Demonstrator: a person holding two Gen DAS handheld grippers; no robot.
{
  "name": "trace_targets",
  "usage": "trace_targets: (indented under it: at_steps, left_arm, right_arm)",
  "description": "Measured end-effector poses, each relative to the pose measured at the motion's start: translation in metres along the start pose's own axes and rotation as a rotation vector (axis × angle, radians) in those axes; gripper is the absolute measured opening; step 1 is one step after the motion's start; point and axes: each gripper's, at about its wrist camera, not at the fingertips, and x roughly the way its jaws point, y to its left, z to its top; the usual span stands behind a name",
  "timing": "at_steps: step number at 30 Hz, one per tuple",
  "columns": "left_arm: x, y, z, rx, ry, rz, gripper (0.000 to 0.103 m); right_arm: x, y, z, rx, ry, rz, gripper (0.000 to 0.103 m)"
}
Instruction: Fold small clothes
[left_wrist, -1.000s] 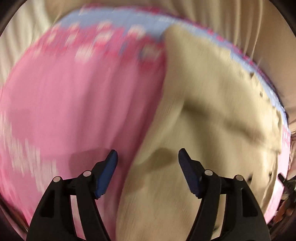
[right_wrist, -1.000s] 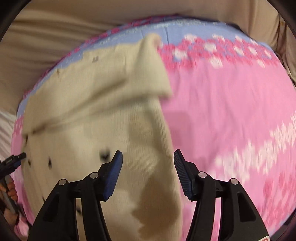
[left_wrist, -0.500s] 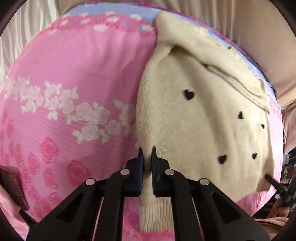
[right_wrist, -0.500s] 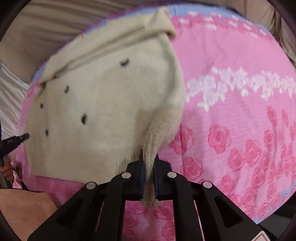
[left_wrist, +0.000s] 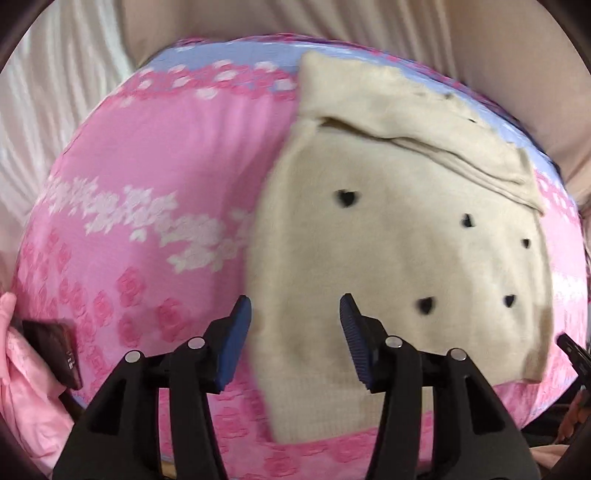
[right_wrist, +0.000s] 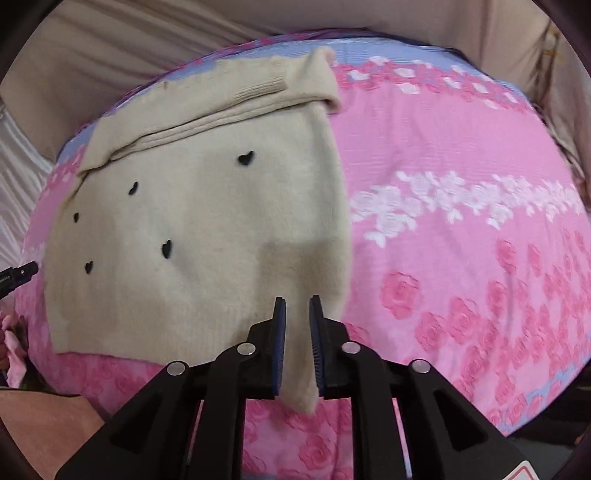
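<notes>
— What are the two grippers doing?
— The left gripper (left_wrist: 295, 339) hangs spread wide, holding nothing, over the near left corner of the cream sweater (left_wrist: 399, 258). The right gripper (right_wrist: 297, 343) has a narrow gap, with the sweater's near right corner hanging between its fingers.
— And the sweater?
— Flat on the pink rose bedspread (right_wrist: 461, 229), with black hearts (right_wrist: 167, 249), and a folded band along the far edge.

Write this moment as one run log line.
left gripper: open, empty | right gripper: holding hem of cream knitted sweater with black hearts | pink rose-patterned bedspread
</notes>
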Motion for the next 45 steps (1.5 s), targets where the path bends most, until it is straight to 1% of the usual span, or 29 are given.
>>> trace_targets:
  at_steps: [1, 3, 4, 6, 7, 8, 9, 10, 11, 12, 15, 16, 17, 18, 20, 21, 22, 23, 25, 26, 27, 29, 31, 33, 35, 37, 42, 45]
  left_arm:
    - [0.0, -0.004, 0.0, 0.009, -0.002, 0.0, 0.048]
    - [0.005, -0.018, 0.001, 0.029, -0.004, 0.005, 0.048]
    - [0.008, -0.021, 0.001, 0.03, -0.004, 0.005, 0.048]
    - [0.009, -0.026, 0.0, 0.018, 0.002, -0.003, 0.048]
    - [0.01, -0.028, -0.002, 0.015, 0.004, -0.009, 0.048]
    - [0.011, -0.032, -0.003, 0.013, 0.007, -0.008, 0.048]
    - [0.013, -0.036, -0.004, 0.02, 0.013, -0.01, 0.048]
    - [0.014, -0.037, -0.004, 0.024, 0.018, -0.009, 0.048]
    - [0.016, -0.039, -0.004, 0.027, 0.024, -0.007, 0.048]
    - [0.018, -0.041, -0.005, 0.031, 0.029, -0.008, 0.048]
    - [0.021, -0.039, -0.006, 0.025, 0.036, 0.001, 0.048]
    - [0.022, -0.038, -0.007, 0.022, 0.04, 0.005, 0.049]
    - [0.024, -0.037, -0.008, 0.021, 0.045, 0.012, 0.049]
    - [0.025, -0.037, -0.009, 0.022, 0.053, 0.02, 0.049]
    - [0.025, -0.033, -0.013, 0.026, 0.061, 0.047, 0.052]
    - [0.023, -0.029, -0.017, 0.025, 0.062, 0.059, 0.059]
    - [0.022, -0.025, -0.02, 0.023, 0.063, 0.065, 0.065]
    - [0.021, -0.019, -0.025, 0.017, 0.065, 0.07, 0.067]
    - [0.022, -0.004, -0.038, -0.001, 0.092, 0.076, 0.07]
    - [0.024, 0.004, -0.045, -0.009, 0.114, 0.08, 0.071]
    - [0.026, 0.011, -0.052, -0.016, 0.136, 0.09, 0.071]
    - [0.03, 0.023, -0.062, -0.04, 0.172, 0.099, 0.072]
    - [0.037, 0.034, -0.072, -0.092, 0.229, 0.062, 0.072]
    - [0.039, 0.036, -0.075, -0.113, 0.243, 0.043, 0.072]
    - [0.039, 0.031, -0.075, -0.094, 0.237, 0.049, 0.072]
    - [0.039, 0.022, -0.072, -0.066, 0.238, 0.035, 0.072]
    - [0.038, 0.003, -0.07, 0.01, 0.225, 0.069, 0.072]
    - [0.04, -0.004, -0.07, 0.012, 0.226, 0.074, 0.072]
  right_arm:
    - [0.01, 0.001, 0.0, -0.013, 0.028, -0.006, 0.009]
    - [0.039, -0.001, -0.003, -0.025, 0.116, -0.037, 0.007]
    - [0.043, -0.003, -0.005, 0.0, 0.129, -0.036, 0.007]
    - [0.032, -0.002, -0.004, 0.03, 0.089, -0.004, 0.008]
    - [0.025, -0.001, -0.002, 0.027, 0.061, -0.007, 0.009]
    - [0.02, 0.003, 0.0, 0.007, 0.038, -0.013, 0.013]
    - [0.024, 0.006, 0.002, -0.017, 0.05, -0.019, 0.015]
    - [0.032, 0.008, 0.001, -0.04, 0.086, -0.032, 0.017]
    - [0.043, 0.008, -0.001, -0.06, 0.134, -0.056, 0.017]
    - [0.048, 0.009, -0.001, -0.062, 0.145, -0.068, 0.017]
    - [0.031, 0.008, -0.001, -0.034, 0.078, -0.048, 0.018]
    - [0.026, 0.008, -0.001, -0.034, 0.061, -0.046, 0.022]
    - [0.025, 0.008, -0.001, -0.037, 0.052, -0.052, 0.029]
    - [0.025, 0.005, -0.001, -0.035, 0.056, -0.064, 0.03]
    - [0.022, -0.003, -0.004, -0.001, 0.061, -0.076, 0.03]
    - [0.018, -0.008, -0.005, 0.016, 0.058, -0.075, 0.032]
    - [0.015, -0.011, -0.006, 0.031, 0.055, -0.078, 0.039]
    - [0.011, -0.015, -0.009, 0.047, 0.054, -0.077, 0.043]
    - [0.006, -0.021, -0.017, 0.069, 0.058, -0.059, 0.044]
    - [0.006, -0.024, -0.021, 0.08, 0.065, -0.05, 0.046]
    - [0.009, -0.025, -0.018, 0.091, 0.073, -0.044, 0.047]
    - [0.012, -0.028, -0.023, 0.117, 0.097, -0.028, 0.047]
    - [0.017, -0.031, -0.028, 0.139, 0.117, -0.013, 0.047]
    - [0.018, -0.029, -0.033, 0.137, 0.123, -0.006, 0.047]
    - [0.021, -0.024, -0.034, 0.123, 0.129, 0.003, 0.047]
    - [0.024, -0.018, -0.035, 0.105, 0.133, 0.006, 0.047]
    - [0.026, -0.01, -0.036, 0.072, 0.136, 0.012, 0.047]
    - [0.028, -0.011, -0.038, 0.072, 0.143, 0.018, 0.047]
